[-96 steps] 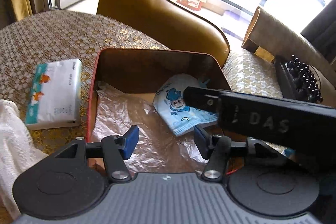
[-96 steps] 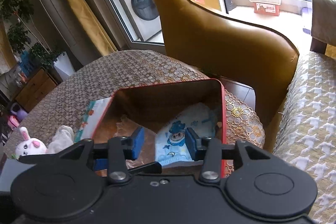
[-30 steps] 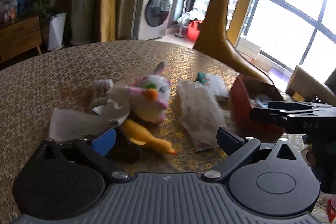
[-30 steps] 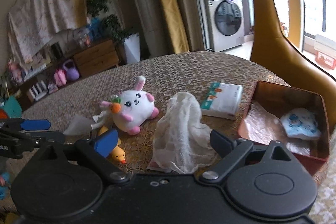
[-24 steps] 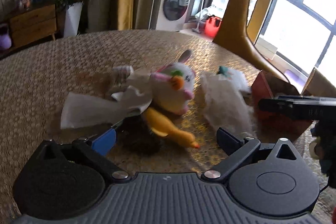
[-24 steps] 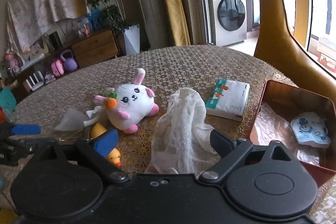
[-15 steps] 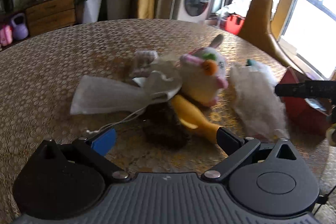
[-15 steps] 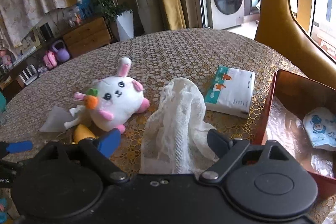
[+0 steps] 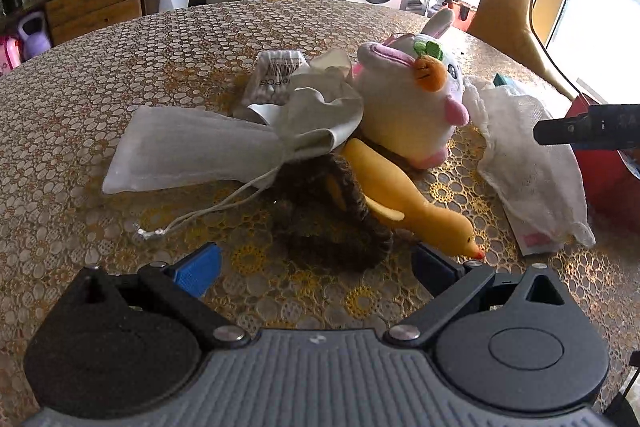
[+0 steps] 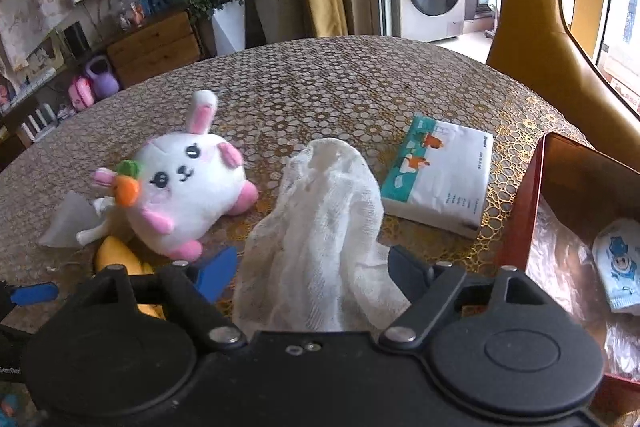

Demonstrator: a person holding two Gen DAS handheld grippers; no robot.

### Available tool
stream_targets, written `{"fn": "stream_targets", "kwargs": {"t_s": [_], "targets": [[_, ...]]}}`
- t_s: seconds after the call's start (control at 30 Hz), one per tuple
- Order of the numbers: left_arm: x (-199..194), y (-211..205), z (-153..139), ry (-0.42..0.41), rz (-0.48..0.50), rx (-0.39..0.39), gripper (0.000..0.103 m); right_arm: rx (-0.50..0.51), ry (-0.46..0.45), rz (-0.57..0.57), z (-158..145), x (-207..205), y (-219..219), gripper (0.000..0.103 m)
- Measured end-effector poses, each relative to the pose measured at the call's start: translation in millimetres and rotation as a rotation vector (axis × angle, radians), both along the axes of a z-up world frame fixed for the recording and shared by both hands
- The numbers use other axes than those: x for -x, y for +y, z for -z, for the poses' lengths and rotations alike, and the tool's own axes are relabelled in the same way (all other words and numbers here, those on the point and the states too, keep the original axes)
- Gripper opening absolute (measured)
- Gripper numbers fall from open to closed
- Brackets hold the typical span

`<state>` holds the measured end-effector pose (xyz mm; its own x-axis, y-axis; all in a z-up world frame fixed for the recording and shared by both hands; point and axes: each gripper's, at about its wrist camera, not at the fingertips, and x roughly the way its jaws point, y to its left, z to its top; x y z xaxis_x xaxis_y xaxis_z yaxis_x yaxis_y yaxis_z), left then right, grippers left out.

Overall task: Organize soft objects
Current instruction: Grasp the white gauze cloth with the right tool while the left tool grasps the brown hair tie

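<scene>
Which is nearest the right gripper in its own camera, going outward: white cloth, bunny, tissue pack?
From the right gripper:
1. White cloth, between the open fingers, nearest.
2. Bunny, ahead to the left.
3. Tissue pack, ahead to the right; bunny and pack are too close to call.

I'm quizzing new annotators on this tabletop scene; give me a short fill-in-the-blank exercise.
1. The white plush rabbit wears an orange ____ by its ear.
2. The child's printed face mask lies inside the red ____.
3. The right gripper has its open jaws on either side of the white ____ cloth.

Missing: carrot; box; gauze
</scene>
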<state>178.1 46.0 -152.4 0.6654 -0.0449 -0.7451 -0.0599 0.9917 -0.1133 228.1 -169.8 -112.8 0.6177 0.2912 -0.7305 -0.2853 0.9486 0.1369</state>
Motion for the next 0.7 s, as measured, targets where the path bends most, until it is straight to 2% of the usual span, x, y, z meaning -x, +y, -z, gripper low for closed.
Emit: {"fn": "stream_targets", "kwargs": {"t_s": [0.2, 0.43, 0.5, 0.6, 0.67, 0.7], "targets": [[-6.3, 0.2, 2.3, -0.011, -0.029, -0.007, 0.101, 0.013, 0.012, 0.01, 6.1, -15.0, 3.6, 0.075], [-10.3, -4.2, 2.3, -0.019, -0.029, -0.022, 0.087, 0.044, 0.014, 0.018, 14.0, -21.2, 11.3, 0.061], [-10.5, -5.7, 1.6, -0.021, -0.031, -0.032, 0.078, 0.049, 0.012, 0.023, 14.1, -21.2, 11.7, 0.051], [-10.1, -7.6, 0.2, -0.027, -0.024, -0.038, 0.061, 0.052, 0.004, 0.026, 13.6, -22.0, 12.0, 0.043], [-10.3, -9.2, -0.7, -0.027, -0.018, -0.041, 0.054, 0.065, -0.008, 0.025, 12.9, -21.2, 13.4, 0.036], [-10.1, -9.5, -1.1, -0.027, -0.018, -0.043, 0.047, 0.071, -0.013, 0.023, 12.6, -20.5, 14.0, 0.033]]}}
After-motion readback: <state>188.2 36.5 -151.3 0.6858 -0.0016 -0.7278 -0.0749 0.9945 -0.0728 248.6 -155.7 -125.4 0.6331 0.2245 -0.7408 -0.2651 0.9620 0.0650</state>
